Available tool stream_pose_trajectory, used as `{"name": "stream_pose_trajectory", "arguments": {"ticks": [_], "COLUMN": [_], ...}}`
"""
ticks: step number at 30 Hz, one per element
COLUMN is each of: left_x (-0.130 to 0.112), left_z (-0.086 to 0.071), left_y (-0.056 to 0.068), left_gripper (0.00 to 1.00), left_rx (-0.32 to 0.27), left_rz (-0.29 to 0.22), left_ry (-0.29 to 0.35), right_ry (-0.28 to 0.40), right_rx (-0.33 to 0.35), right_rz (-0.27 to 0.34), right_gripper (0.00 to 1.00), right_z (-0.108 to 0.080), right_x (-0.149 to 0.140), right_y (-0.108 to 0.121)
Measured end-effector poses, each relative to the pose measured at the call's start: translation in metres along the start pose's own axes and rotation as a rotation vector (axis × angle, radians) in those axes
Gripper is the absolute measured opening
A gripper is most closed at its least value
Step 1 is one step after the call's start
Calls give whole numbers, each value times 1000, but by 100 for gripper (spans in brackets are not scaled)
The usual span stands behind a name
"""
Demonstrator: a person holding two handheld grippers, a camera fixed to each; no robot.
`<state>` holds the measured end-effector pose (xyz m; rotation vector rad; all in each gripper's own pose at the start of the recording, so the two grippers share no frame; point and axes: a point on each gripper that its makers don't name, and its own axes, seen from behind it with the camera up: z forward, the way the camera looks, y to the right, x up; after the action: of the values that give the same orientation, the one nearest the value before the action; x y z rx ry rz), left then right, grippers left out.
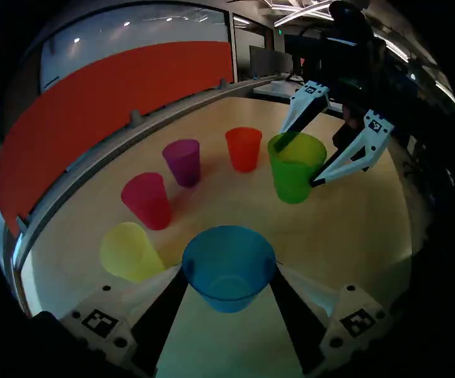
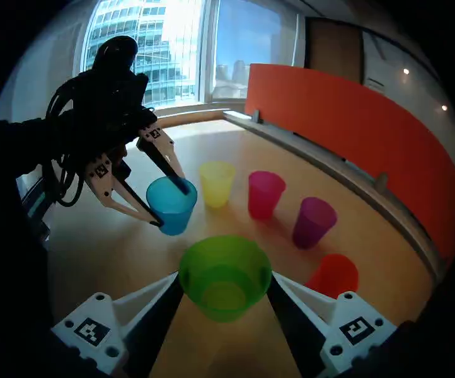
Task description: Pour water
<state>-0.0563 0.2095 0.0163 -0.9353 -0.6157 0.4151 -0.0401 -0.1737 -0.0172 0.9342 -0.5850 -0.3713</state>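
1. Gripping the blue cup (image 1: 229,286) upright, our left gripper (image 1: 227,272) presses both fingers on its sides.
2. Our right gripper (image 2: 224,277) clamps the green cup (image 2: 224,296) likewise, near the blue one.
3. We cannot tell whether either cup touches the table (image 1: 353,239).
4. Yellow cup (image 1: 126,252), pink cup (image 1: 147,200), purple cup (image 1: 183,162) and orange cup (image 1: 243,148) stand nearby in an arc.

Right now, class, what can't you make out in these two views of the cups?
- Water in the blue cup or the green cup: too faint to tell through the tinted plastic, in both views.
- Base of the yellow cup, left gripper view: behind a finger of the left gripper.
- Base of the orange cup, right gripper view: behind a finger of the right gripper.
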Motion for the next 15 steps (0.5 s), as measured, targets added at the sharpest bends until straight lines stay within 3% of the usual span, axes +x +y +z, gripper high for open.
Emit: {"name": "stream_pose_trajectory", "arguments": {"ticks": [15], "left_x": [-17], "left_z": [8], "left_y": [0], "left_gripper": [86], "left_rx": [-17], "left_rz": [-39], "left_ry": [-4], "right_ry": [-37], "right_rx": [13], "right_rz": [-4], "right_gripper": [91], "right_z": [17], "right_x": [-12], "right_y": [-4]}}
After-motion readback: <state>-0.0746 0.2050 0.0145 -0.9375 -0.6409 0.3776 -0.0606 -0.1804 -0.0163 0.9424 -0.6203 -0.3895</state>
